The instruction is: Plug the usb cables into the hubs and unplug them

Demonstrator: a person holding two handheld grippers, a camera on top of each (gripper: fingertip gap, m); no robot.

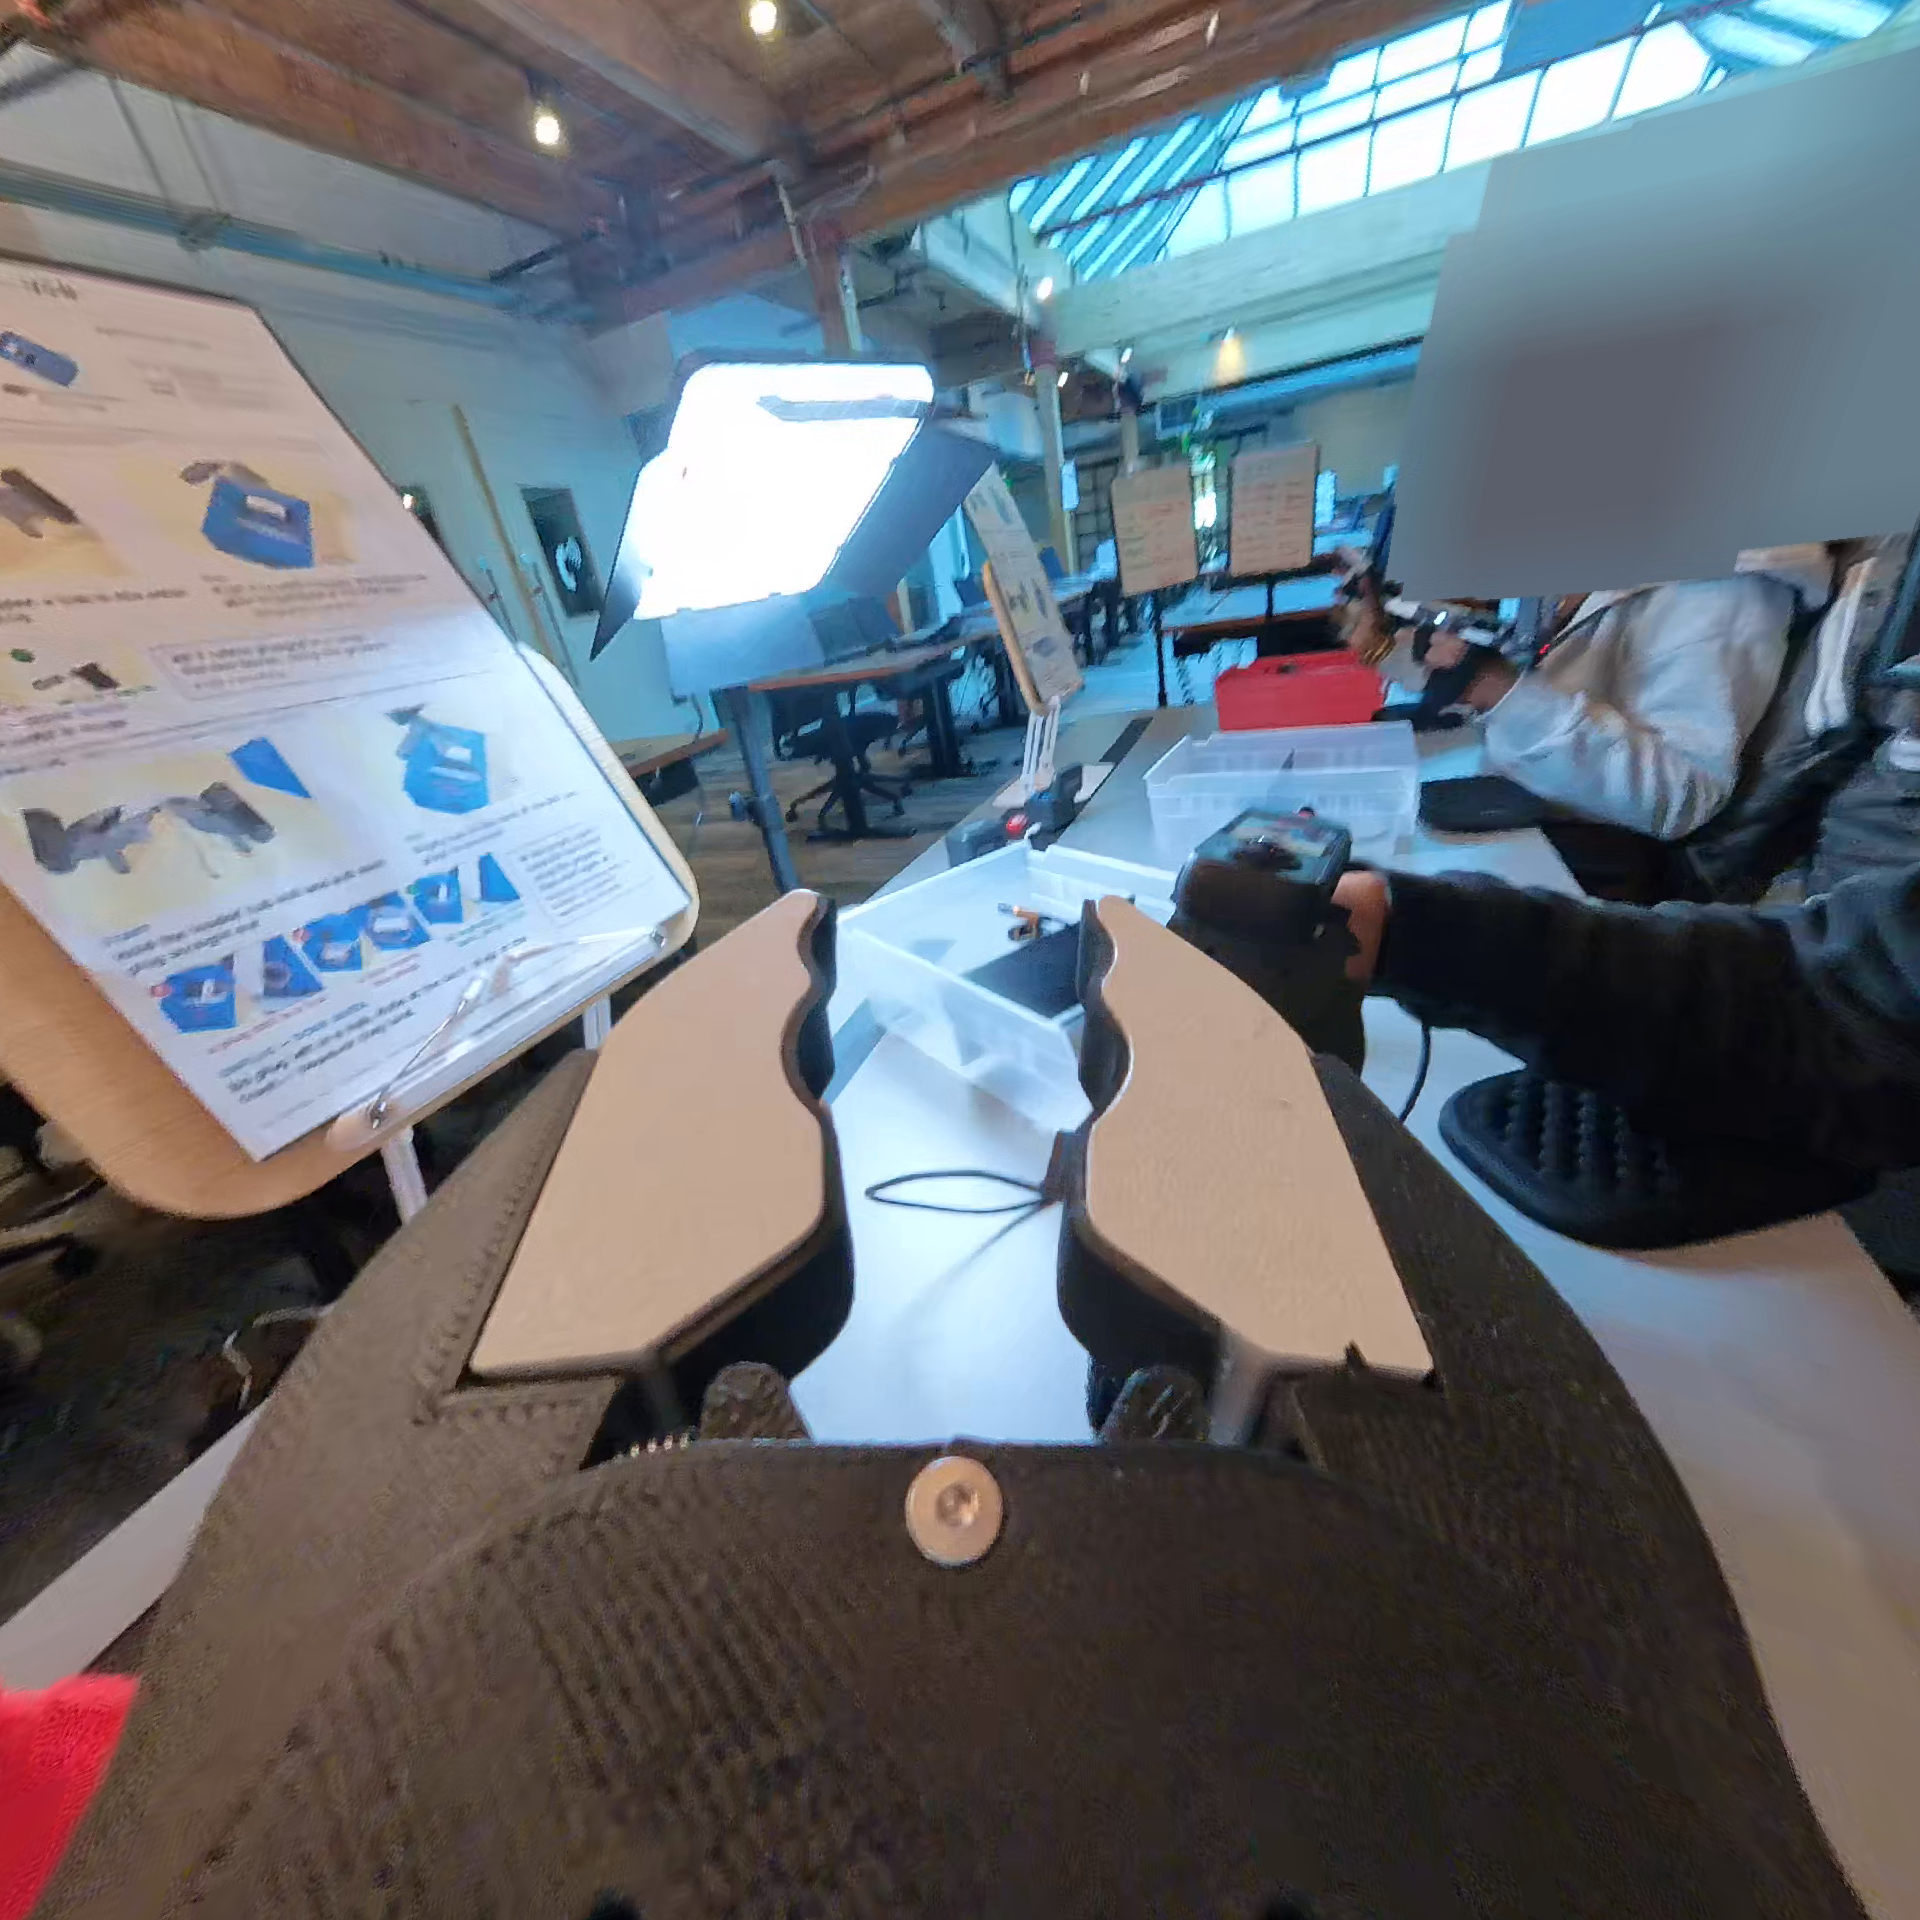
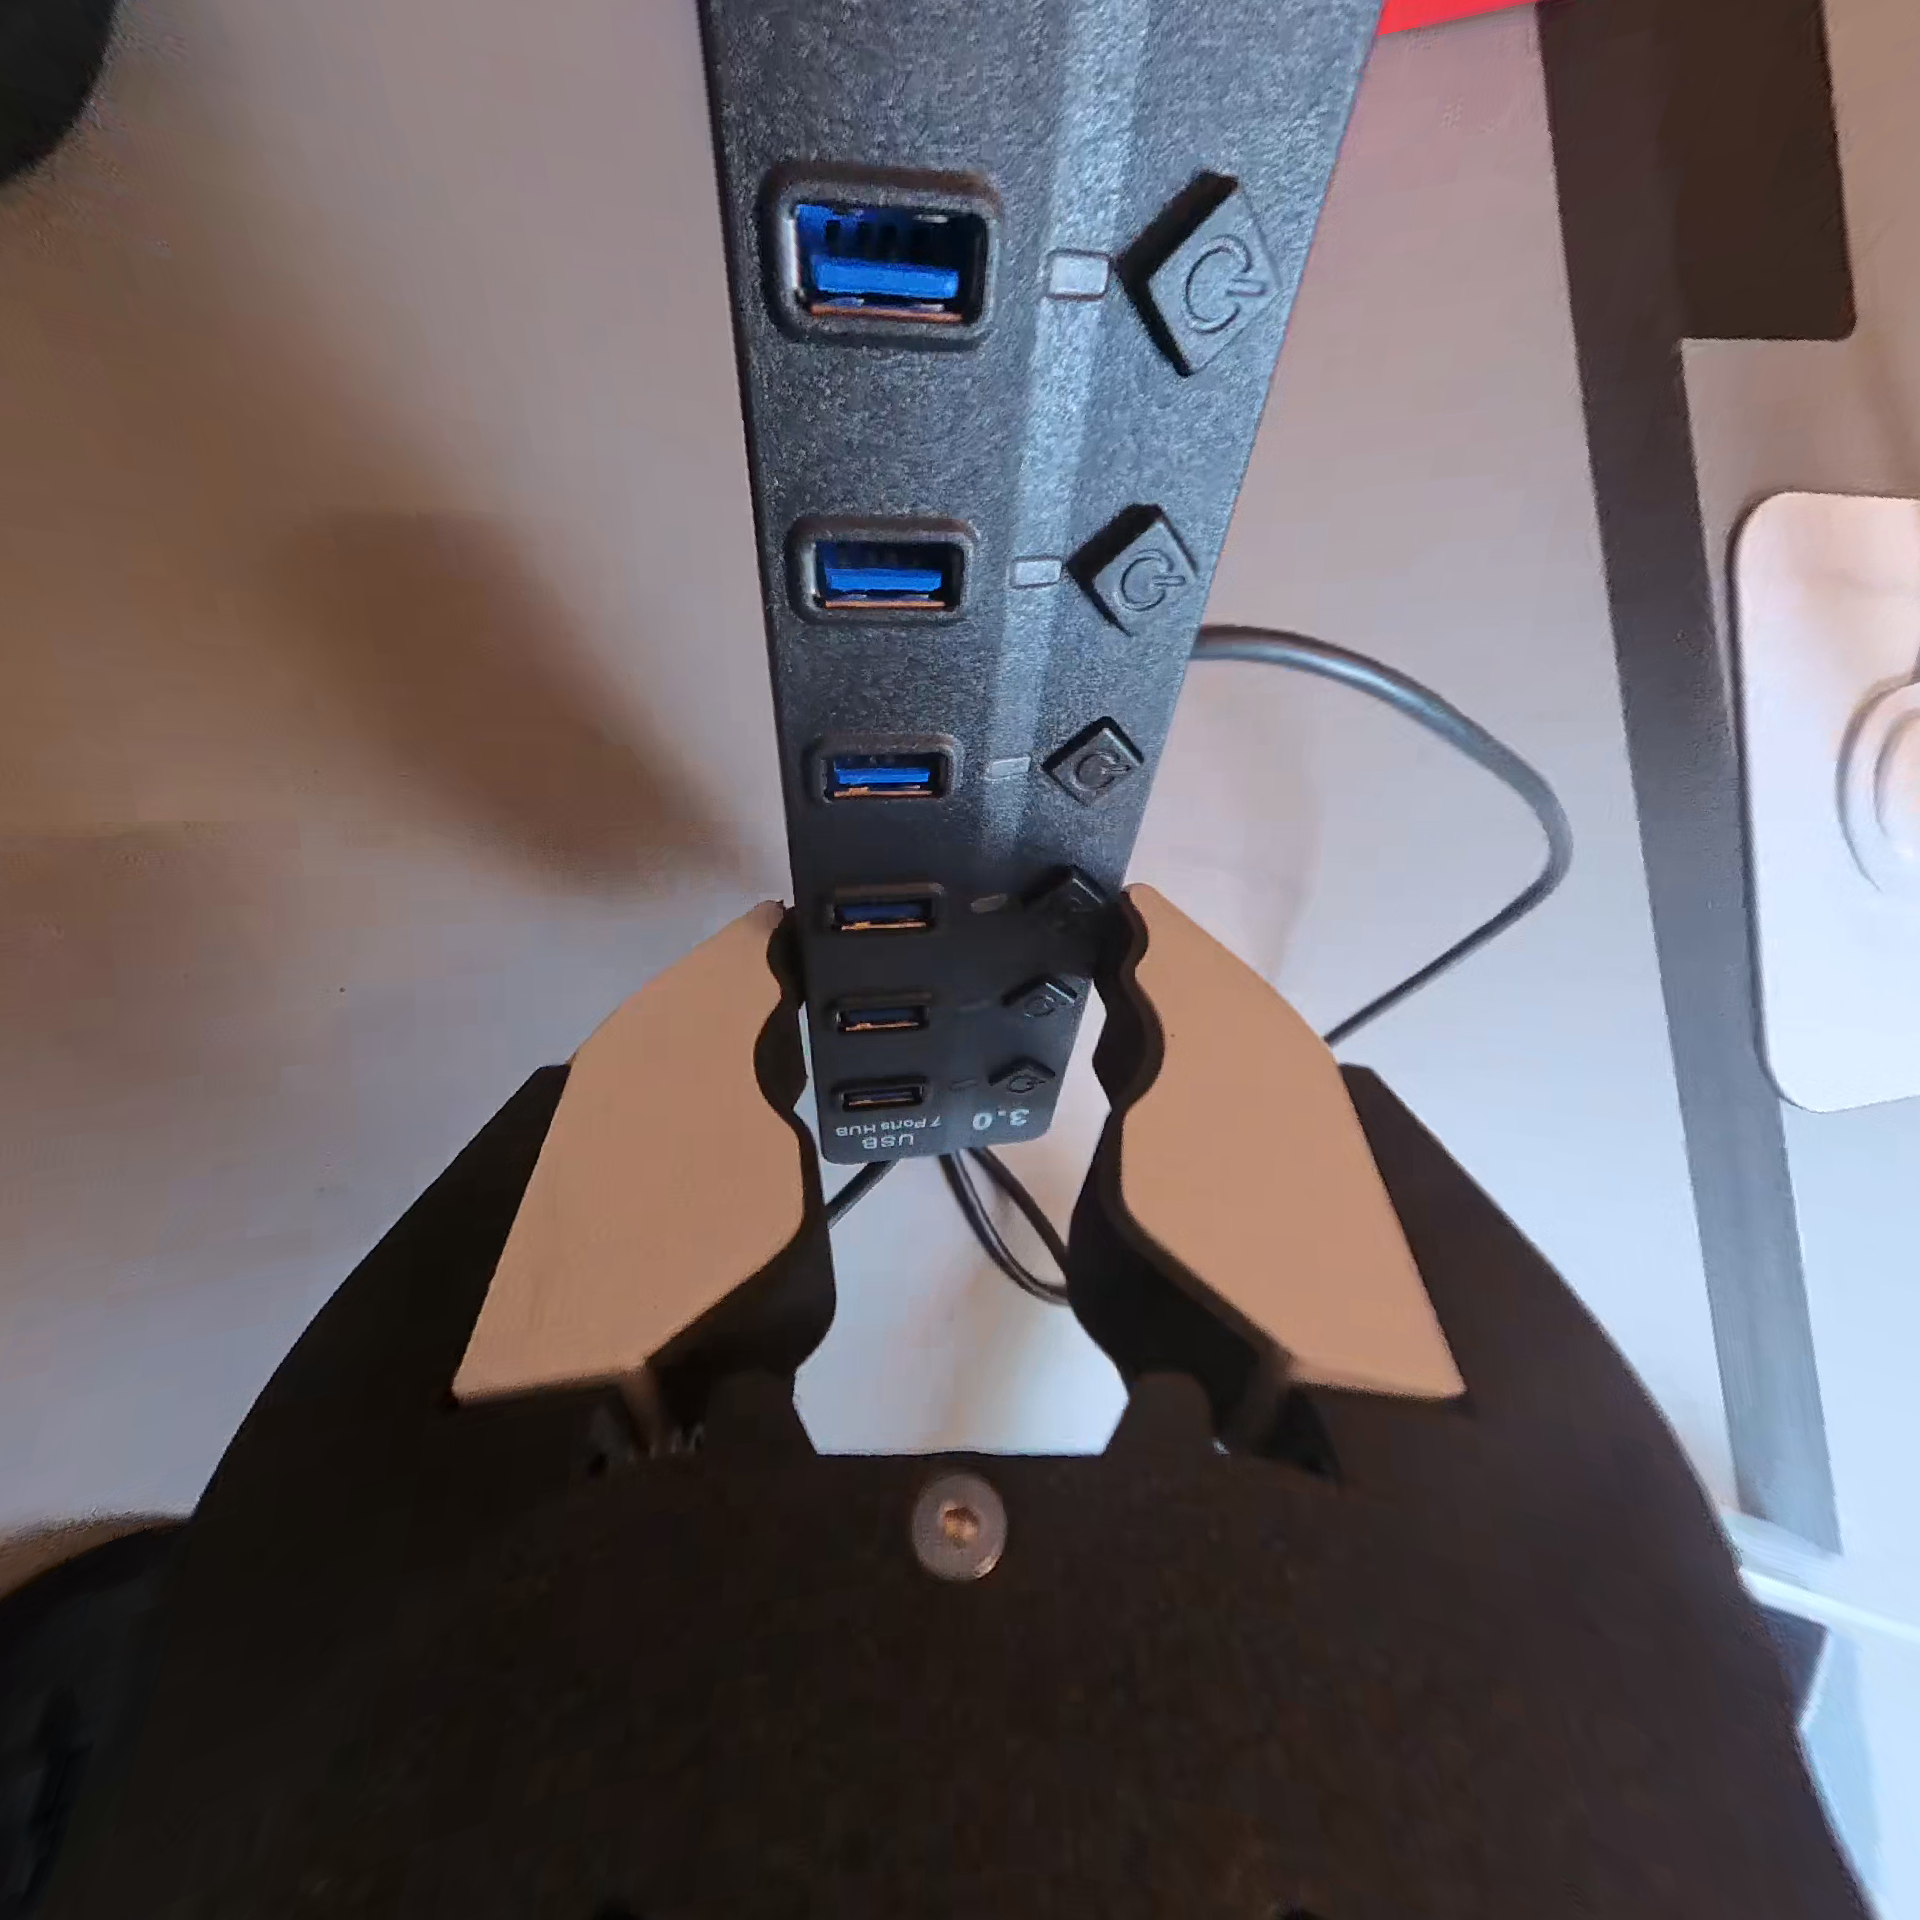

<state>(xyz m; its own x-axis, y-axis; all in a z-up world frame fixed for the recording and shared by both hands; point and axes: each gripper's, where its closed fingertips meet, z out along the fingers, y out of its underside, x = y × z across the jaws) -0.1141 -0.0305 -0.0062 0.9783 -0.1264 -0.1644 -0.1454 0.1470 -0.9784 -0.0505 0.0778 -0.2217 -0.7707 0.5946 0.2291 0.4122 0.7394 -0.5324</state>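
Black hub [image 2: 935, 623]: clamped at its near end by the right gripper [image 2: 951, 1023], above the bench [image 2: 364, 520].
Ports: empty; hub should be kept level.
Left gripper [image 1: 956, 997]: fingers apart, empty, beyond the hub.
Cable [image 1: 951, 1195]: loose on bench, to be fetched.

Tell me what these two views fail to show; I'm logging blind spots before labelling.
- USB hub, right wrist view: far end cut off by the top edge.
- Hub's cable: its ends hidden behind the right gripper.
- Left gripper, left wrist view: any plug to insert not visible.
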